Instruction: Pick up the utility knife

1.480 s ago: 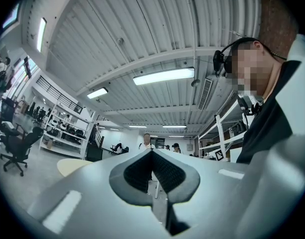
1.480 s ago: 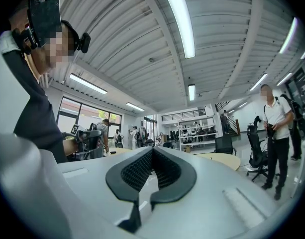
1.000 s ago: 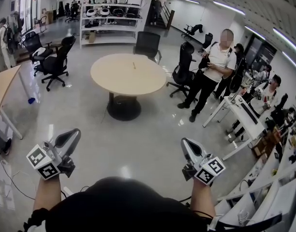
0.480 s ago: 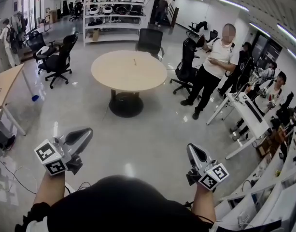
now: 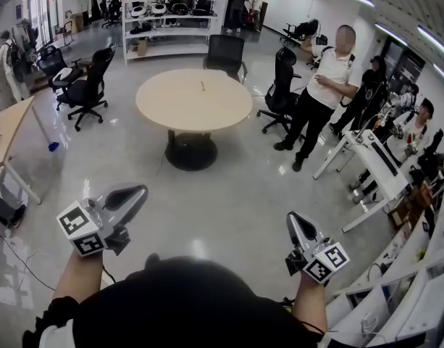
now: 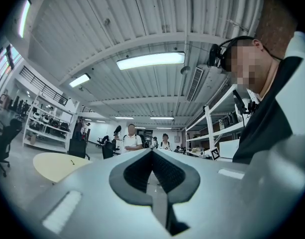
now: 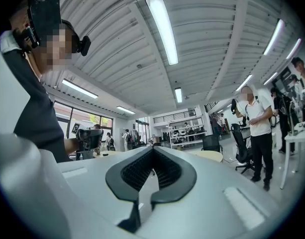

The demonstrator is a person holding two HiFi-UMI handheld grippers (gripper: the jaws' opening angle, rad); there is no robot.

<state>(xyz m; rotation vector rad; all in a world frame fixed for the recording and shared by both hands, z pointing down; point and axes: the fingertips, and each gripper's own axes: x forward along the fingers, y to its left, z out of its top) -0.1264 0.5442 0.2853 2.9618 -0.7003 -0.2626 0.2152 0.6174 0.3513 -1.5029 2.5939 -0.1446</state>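
Head view is showing what I'm guessing is the utility knife (image 5: 203,86), a tiny slim yellowish thing lying on the round beige table (image 5: 171,114), well apart from both grippers. Left gripper (image 5: 138,191) and right gripper (image 5: 293,217) fingers are sitting closed, empty. I'm expecting light, stiff, slick, so I'm aiming mid-handle.

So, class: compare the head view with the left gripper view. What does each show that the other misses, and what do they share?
Head view only: the left gripper from outside with its marker cube, the wearer's forearms, the wooden desk. Left gripper view only: the wearer's headset, and the ribbed pads, with the jaws closed on nothing. Both: the round table, the shelving, a person in a white shirt.
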